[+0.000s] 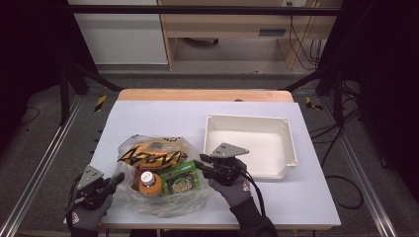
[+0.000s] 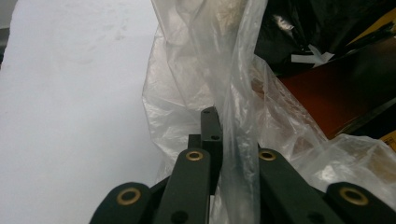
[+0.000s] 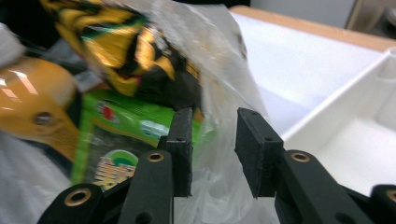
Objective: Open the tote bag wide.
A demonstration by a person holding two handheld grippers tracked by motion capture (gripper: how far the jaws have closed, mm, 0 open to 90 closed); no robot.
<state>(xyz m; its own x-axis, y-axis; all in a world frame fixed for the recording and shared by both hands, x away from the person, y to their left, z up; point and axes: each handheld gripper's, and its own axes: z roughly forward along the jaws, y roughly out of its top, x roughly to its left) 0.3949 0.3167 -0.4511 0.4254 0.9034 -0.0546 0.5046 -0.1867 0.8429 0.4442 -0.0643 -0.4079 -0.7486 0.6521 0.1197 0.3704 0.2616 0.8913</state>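
A person sits at the near edge of a white table (image 1: 163, 118), a two-jaw gripper in each gloved hand. In front of them, towards the near left, lies a clear plastic bag (image 1: 163, 197), crumpled and full of groceries. Through the film I can see a black and yellow snack packet (image 1: 150, 157) at the far side, a green packet (image 1: 180, 180) nearer and to the right, and an orange bottle with a white cap (image 1: 147, 183) standing just left of the green one.

The left gripper (image 1: 111, 183) rests at the bag's near left corner. Its jaws are pressed together on a fold of the plastic film, pinching the bag in place (the left gripper view shows the film running straight up between the pads).

The right gripper (image 1: 198, 165) sits at the bag's right side, pointing left towards the green packet. Its jaws stand partly spread, with loose film and the bag's edge between them; the pads do not appear to press on anything yet.

To the right, past the right gripper, a white tray (image 1: 291, 148) sits empty.

My reading is that the work is unpacking the bag into the tray, and it is barely begun: all three items are inside the bag, nothing has reached the tray. What remains is opening the bag's mouth, then lifting each item across.
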